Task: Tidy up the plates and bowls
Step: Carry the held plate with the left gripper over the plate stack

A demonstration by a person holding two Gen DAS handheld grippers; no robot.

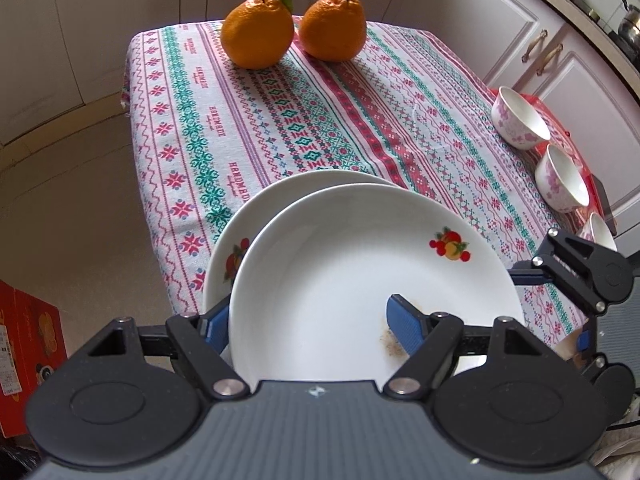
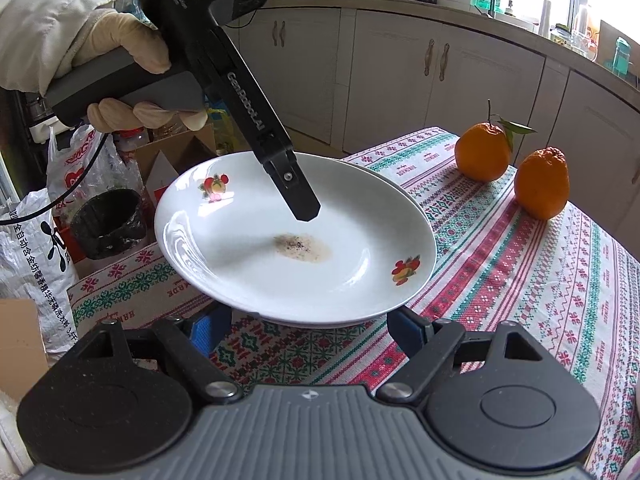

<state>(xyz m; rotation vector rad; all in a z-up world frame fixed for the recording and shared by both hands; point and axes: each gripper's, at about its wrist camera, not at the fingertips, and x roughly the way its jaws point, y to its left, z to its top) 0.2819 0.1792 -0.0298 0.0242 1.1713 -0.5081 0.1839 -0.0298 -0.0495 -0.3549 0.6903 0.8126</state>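
Observation:
A white plate with fruit prints and a brown stain (image 1: 340, 276) is tilted above a second matching plate (image 1: 256, 224) near the table's front edge. My left gripper (image 1: 308, 326) grips the upper plate's rim: one blue pad (image 1: 404, 330) lies inside it, the other (image 1: 218, 322) is behind it. In the right wrist view the upper plate (image 2: 296, 236) sits over the lower one, with the left gripper's finger (image 2: 298, 196) inside it. My right gripper (image 2: 306, 330) is open, its fingers just in front of the plates' near rim, touching nothing I can see.
Two oranges (image 1: 256, 32) (image 1: 334, 26) stand at the table's far end. Three floral bowls (image 1: 518, 120) (image 1: 562, 180) (image 1: 598, 232) line the right edge on a red mat. A red box (image 1: 28, 360) is on the floor left. Bags and a black bin (image 2: 108, 228) stand beyond the table.

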